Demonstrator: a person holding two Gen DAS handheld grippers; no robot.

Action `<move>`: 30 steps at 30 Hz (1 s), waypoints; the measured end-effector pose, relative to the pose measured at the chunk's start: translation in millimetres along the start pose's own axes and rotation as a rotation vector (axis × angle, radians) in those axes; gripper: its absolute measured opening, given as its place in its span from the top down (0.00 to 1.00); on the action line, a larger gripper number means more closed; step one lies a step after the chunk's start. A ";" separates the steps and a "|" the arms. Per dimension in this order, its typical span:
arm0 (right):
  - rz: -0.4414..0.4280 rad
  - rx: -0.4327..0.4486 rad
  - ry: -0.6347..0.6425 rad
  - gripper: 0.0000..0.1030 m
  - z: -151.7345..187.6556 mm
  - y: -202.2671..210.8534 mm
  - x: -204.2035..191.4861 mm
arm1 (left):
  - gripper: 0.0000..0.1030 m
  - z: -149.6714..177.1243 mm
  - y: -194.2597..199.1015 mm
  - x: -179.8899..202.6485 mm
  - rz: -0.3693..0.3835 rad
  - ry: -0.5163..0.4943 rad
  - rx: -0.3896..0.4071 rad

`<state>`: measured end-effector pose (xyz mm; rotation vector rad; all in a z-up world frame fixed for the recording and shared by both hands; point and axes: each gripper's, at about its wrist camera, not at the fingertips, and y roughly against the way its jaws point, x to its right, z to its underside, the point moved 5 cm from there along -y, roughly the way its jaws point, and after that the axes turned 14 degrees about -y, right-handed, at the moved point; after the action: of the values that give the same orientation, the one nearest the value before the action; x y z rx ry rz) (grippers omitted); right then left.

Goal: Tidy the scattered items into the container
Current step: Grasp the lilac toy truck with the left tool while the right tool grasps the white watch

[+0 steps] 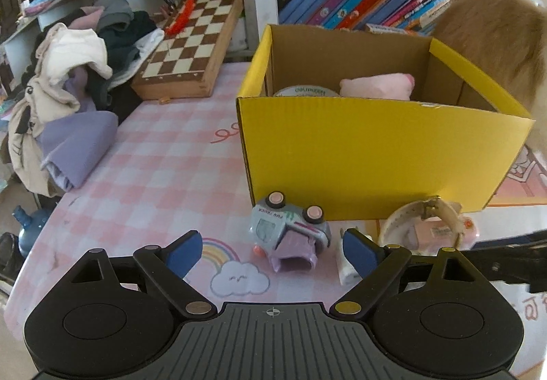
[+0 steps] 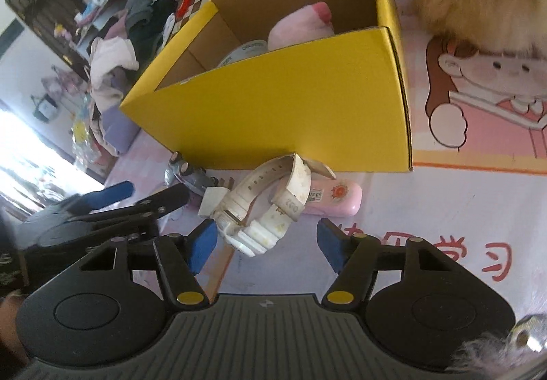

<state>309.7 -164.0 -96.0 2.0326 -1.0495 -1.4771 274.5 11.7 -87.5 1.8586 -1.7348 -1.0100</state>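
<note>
A yellow cardboard box point(image 1: 369, 154) stands open on the pink mat and holds a pink plush toy point(image 1: 376, 86) and a tape roll point(image 1: 304, 92). In front of it a grey toy truck point(image 1: 290, 233) lies overturned, wheels up. My left gripper point(image 1: 271, 253) is open, its blue pads on either side of the truck and just short of it. A white wristwatch point(image 2: 263, 205) rests on a pink case point(image 2: 335, 198) by the box point(image 2: 290, 106). My right gripper point(image 2: 266, 248) is open right behind the watch. A small white item point(image 1: 345, 267) lies beside the truck.
A chessboard point(image 1: 191, 41) leans at the back left beside a pile of clothes point(image 1: 75, 89). Books point(image 1: 369, 0) fill the shelf behind the box. A furry orange animal point(image 1: 495, 38) sits at the box's right side. The left gripper shows in the right wrist view point(image 2: 112, 205).
</note>
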 end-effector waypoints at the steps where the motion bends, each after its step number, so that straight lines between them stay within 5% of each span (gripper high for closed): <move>1: -0.008 -0.006 -0.016 0.39 -1.0 -0.8 1.2 | 0.13 -1.7 -3.8 -0.2 0.002 0.001 -0.003; 8: -0.068 -0.046 -0.129 0.46 -8.6 -6.2 9.3 | 0.15 -8.9 -20.6 0.6 0.013 -0.016 -0.017; 18: -0.150 -0.065 -0.304 0.50 -16.9 -9.0 23.6 | 0.37 -5.8 -36.7 -2.2 0.088 0.023 -0.049; 23: -0.142 -0.077 -0.325 0.60 -16.0 -11.4 24.1 | 0.40 -3.0 -36.3 -2.6 0.113 0.024 -0.050; 25: -0.134 -0.075 -0.329 0.75 -16.0 -11.8 23.9 | 0.40 -0.9 -34.1 -3.7 0.118 0.030 -0.051; 30: -0.123 -0.062 -0.317 0.76 -13.6 -10.5 19.1 | 0.41 6.4 -25.8 -9.6 0.126 0.058 -0.051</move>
<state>328.7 -173.4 -110.4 1.8885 -0.9941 -1.9186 287.6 26.0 -108.1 1.7078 -1.7521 -0.9341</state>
